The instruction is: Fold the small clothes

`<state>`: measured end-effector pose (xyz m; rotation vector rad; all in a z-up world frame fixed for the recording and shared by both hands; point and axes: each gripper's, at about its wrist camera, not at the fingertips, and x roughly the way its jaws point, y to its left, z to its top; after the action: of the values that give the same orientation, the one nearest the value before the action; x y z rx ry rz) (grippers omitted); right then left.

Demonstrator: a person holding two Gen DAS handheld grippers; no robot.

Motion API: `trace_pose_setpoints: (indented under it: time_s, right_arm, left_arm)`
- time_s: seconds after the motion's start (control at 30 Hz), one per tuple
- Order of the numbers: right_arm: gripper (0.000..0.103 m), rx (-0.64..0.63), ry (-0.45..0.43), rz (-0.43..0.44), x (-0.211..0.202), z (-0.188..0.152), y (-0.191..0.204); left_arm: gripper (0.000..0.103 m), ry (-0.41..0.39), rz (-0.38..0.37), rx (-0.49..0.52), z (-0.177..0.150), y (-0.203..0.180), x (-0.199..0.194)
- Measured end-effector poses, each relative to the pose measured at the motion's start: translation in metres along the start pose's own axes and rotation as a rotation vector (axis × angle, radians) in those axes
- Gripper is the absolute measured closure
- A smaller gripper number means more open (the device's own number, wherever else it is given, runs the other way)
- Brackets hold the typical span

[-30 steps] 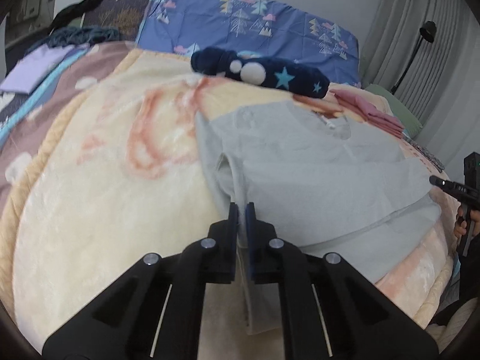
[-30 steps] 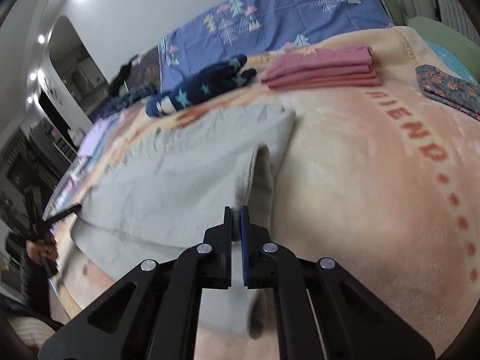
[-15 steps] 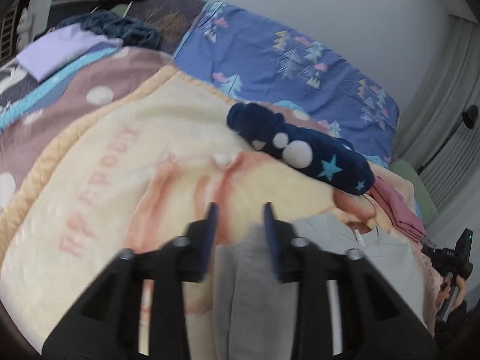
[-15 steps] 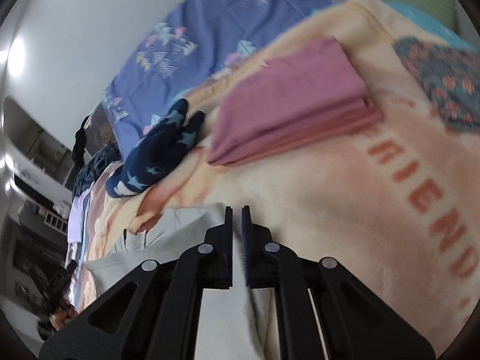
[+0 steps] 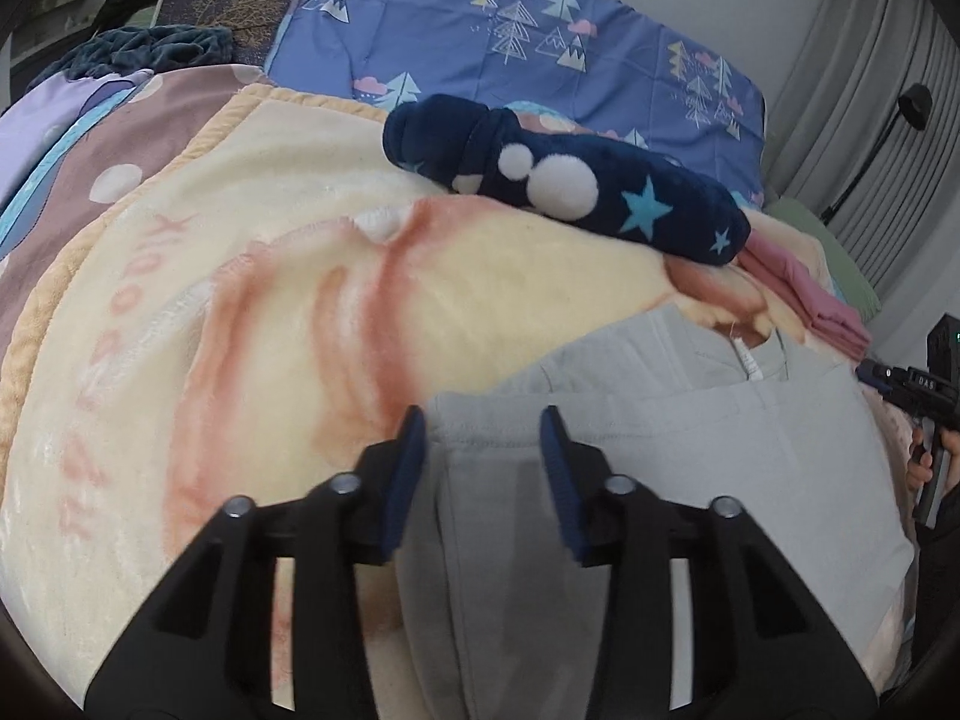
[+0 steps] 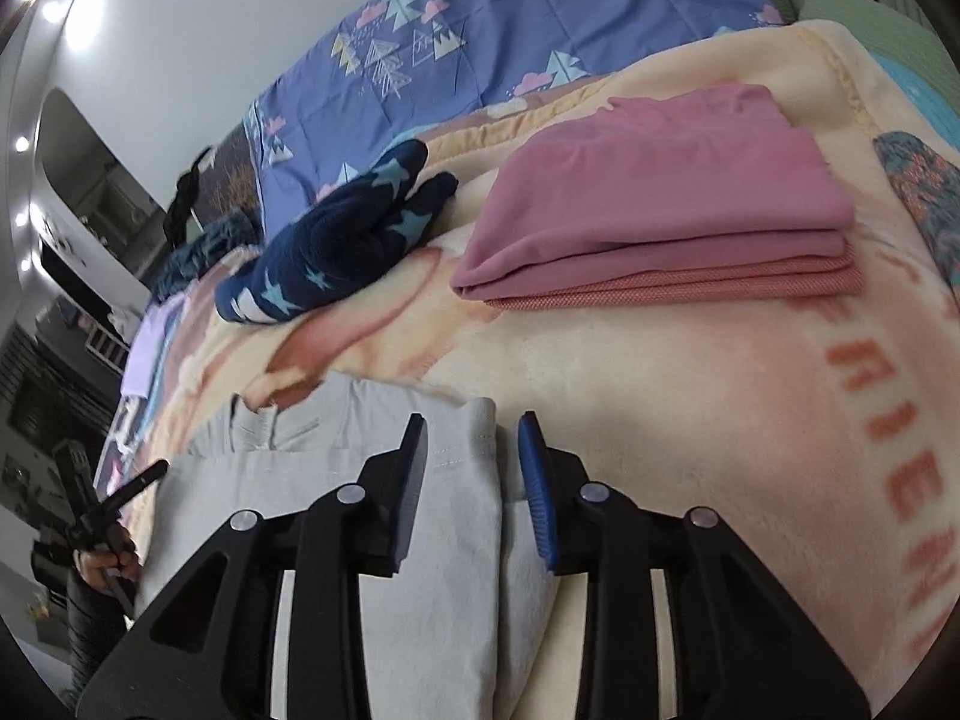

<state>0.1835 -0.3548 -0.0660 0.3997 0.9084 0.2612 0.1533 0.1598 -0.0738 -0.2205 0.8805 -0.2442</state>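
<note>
A small grey shirt (image 5: 690, 480) lies folded on the cream blanket (image 5: 240, 300), its lower hem laid up near the collar. My left gripper (image 5: 483, 438) hovers over the fold's left corner; its jaws are apart and closing slightly, the hem lies between them, and the pads do not press on it. In the right wrist view the same grey shirt (image 6: 336, 498) has its right edge between the jaws of my right gripper (image 6: 471, 444), which are opening and clear of the cloth.
A navy star-patterned plush garment (image 5: 570, 180) lies behind the shirt. A folded pink stack (image 6: 660, 204) sits to the right of it. A blue tree-print pillow (image 5: 540, 30) lines the wall. Dark clothes (image 5: 156, 48) are heaped at the far left.
Both grippers, shut on the shirt's hem a second ago, carried it forward toward the collar. Their jaws then parted and let the cloth go.
</note>
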Motion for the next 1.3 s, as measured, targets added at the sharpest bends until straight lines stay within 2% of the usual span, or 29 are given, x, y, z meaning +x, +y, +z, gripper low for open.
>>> trace_pose_setpoints:
  time_s: [0.03,0.13,0.2,0.27,0.33,0.4,0.43,0.47,0.5,0.57,0.63,0.77,0.97,1.07,1.13,1.2,1.27,1.3]
  right_arm:
    - [0.071,-0.012,0.006,-0.006,0.003,0.000,0.001]
    - [0.071,-0.049,0.006,-0.019,0.011,-0.003,0.005]
    - [0.071,-0.055,0.001,-0.020,0.014,-0.004,0.006]
    - [0.071,-0.056,-0.005,-0.021,0.015,-0.004,0.007]
    - [0.071,-0.057,-0.011,-0.015,0.015,-0.003,0.007]
    - [0.071,-0.062,-0.015,-0.019,0.015,-0.003,0.008]
    - [0.073,-0.067,-0.017,-0.022,0.016,-0.002,0.009]
    - [0.094,-0.082,-0.020,-0.021,0.016,-0.002,0.010]
    - [0.099,-0.099,-0.024,-0.023,0.016,-0.002,0.012]
    - [0.099,-0.116,-0.051,-0.042,0.012,-0.002,0.015]
    - [0.099,-0.112,-0.074,-0.030,0.005,-0.002,0.016]
    - [0.099,-0.114,-0.095,-0.004,-0.006,0.001,0.019]
    - [0.099,-0.097,-0.160,0.042,-0.023,0.007,0.026]
    - [0.099,-0.078,-0.194,0.039,-0.028,0.018,0.025]
    - [0.099,-0.048,-0.197,0.039,-0.022,0.027,0.021]
    - [0.099,-0.040,-0.164,0.024,-0.006,0.035,0.016]
    - [0.098,-0.026,-0.118,-0.036,0.017,0.039,0.009]
    - [0.094,-0.012,-0.099,-0.066,0.026,0.039,0.004]
  left_arm:
    - [0.077,0.012,0.012,0.019,-0.001,-0.001,0.002]
    - [0.077,0.020,0.046,0.094,-0.005,-0.007,0.005]
    - [0.076,0.022,0.054,0.107,-0.004,-0.009,0.006]
    - [0.059,0.031,0.067,0.121,-0.002,-0.011,0.009]
    - [0.051,0.038,0.107,0.149,0.000,-0.014,0.013]
    - [0.051,0.052,0.119,0.165,0.001,-0.015,0.019]
    - [0.055,0.056,0.113,0.158,0.003,-0.014,0.021]
    - [0.079,0.051,0.094,0.142,0.005,-0.013,0.022]
    - [0.092,0.037,0.093,0.125,0.009,-0.011,0.020]
    - [0.093,-0.006,0.080,0.113,0.013,-0.012,0.012]
    - [0.093,-0.053,0.076,0.147,0.015,-0.019,0.001]
    - [0.094,-0.085,0.067,0.189,0.018,-0.027,-0.014]
    - [0.095,-0.203,0.041,0.178,0.030,-0.034,-0.043]
    - [0.095,-0.246,0.051,0.171,0.043,-0.036,-0.051]
    - [0.095,-0.241,0.061,0.162,0.052,-0.035,-0.044]
    - [0.094,-0.200,0.104,0.176,0.058,-0.033,-0.022]
    - [0.092,-0.137,0.145,0.170,0.057,-0.028,0.006]
    - [0.091,-0.107,0.170,0.166,0.053,-0.024,0.019]
